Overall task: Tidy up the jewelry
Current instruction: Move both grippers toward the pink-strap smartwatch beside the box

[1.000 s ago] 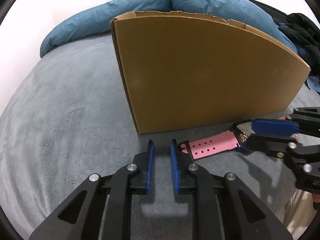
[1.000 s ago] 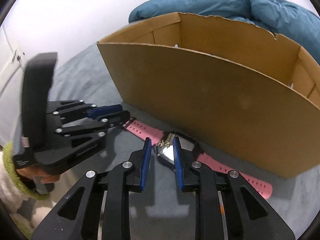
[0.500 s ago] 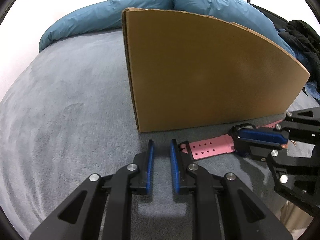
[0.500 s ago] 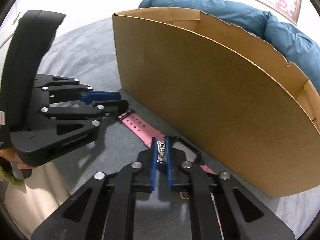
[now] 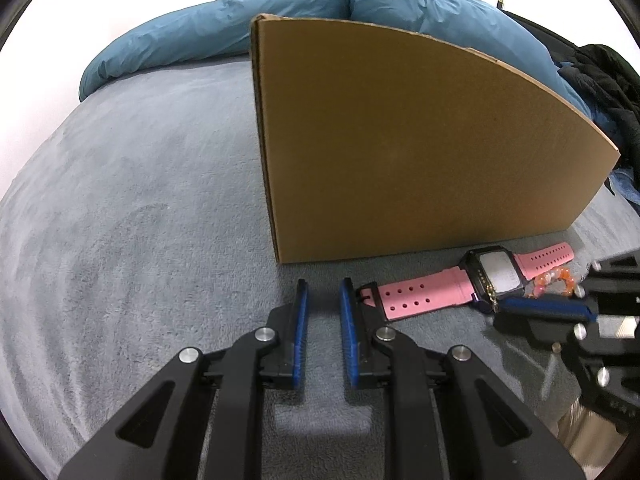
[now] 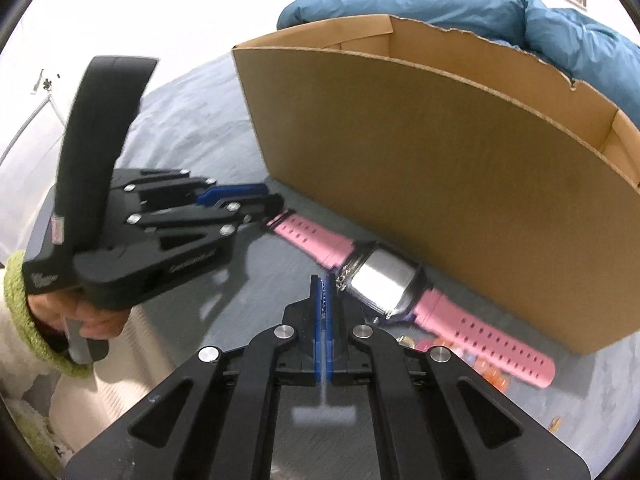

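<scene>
Lying flat on the grey plush bedspread [image 5: 132,240], the pink-strapped digital watch with a black rectangular case [image 5: 494,276] sits just in front of the tall brown cardboard box [image 5: 420,148], parallel to its near wall. In the right wrist view the right gripper [image 6: 323,284] has its blue pads pressed together on a thin silvery chain [image 6: 347,273] that trails to the watch case at about two o'clock from the tips. The left gripper [image 5: 323,292] hovers with its pads a narrow gap apart and nothing between them; the strap's buckle end lies just beside it at three o'clock. A bracelet of orange and pink beads [image 5: 554,280] rests against the watch's far strap. A teal duvet [image 5: 240,28] is bunched behind the box.
</scene>
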Demonstrator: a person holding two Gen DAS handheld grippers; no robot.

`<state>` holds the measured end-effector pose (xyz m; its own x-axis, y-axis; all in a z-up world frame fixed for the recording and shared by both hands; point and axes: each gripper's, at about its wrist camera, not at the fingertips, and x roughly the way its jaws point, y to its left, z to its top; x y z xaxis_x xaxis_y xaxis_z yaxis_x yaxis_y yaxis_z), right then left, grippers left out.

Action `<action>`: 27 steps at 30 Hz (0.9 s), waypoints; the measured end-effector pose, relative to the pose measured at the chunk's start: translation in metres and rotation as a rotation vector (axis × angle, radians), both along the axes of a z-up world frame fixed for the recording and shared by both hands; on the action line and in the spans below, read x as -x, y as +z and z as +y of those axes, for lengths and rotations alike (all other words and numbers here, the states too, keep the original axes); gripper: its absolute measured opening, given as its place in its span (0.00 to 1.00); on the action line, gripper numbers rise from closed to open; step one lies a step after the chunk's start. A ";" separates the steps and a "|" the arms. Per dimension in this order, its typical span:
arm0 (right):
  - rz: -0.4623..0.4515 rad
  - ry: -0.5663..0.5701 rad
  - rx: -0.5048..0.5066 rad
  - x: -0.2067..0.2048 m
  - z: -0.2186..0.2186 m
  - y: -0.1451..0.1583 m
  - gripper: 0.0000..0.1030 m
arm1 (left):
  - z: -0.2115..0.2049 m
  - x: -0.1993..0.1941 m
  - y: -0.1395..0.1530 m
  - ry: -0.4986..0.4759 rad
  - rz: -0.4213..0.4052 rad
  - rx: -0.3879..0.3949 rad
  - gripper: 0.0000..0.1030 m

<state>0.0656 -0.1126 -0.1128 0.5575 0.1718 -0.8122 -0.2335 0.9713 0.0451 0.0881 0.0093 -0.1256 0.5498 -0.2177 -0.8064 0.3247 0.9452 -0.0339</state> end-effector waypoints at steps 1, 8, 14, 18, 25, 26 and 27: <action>0.003 0.002 -0.010 0.004 0.000 0.000 0.00 | 0.000 0.000 0.000 0.000 -0.001 -0.001 0.14; 0.019 0.017 -0.056 0.025 0.001 0.003 0.00 | -0.001 0.001 0.002 0.004 0.002 -0.002 0.13; 0.023 0.000 -0.061 0.036 -0.002 0.008 0.02 | -0.003 0.001 0.004 0.007 0.004 -0.002 0.13; 0.027 -0.032 -0.060 0.043 -0.012 0.013 0.31 | 0.000 0.000 0.004 0.010 0.008 0.008 0.13; -0.053 -0.088 -0.041 0.054 -0.037 0.034 0.35 | 0.004 0.004 0.009 0.012 -0.012 0.022 0.13; -0.065 -0.089 -0.023 0.053 -0.039 0.035 0.36 | 0.006 0.006 0.011 0.014 -0.025 0.033 0.13; -0.074 -0.086 -0.003 0.049 -0.038 0.034 0.36 | 0.008 0.009 0.015 0.012 -0.040 0.047 0.13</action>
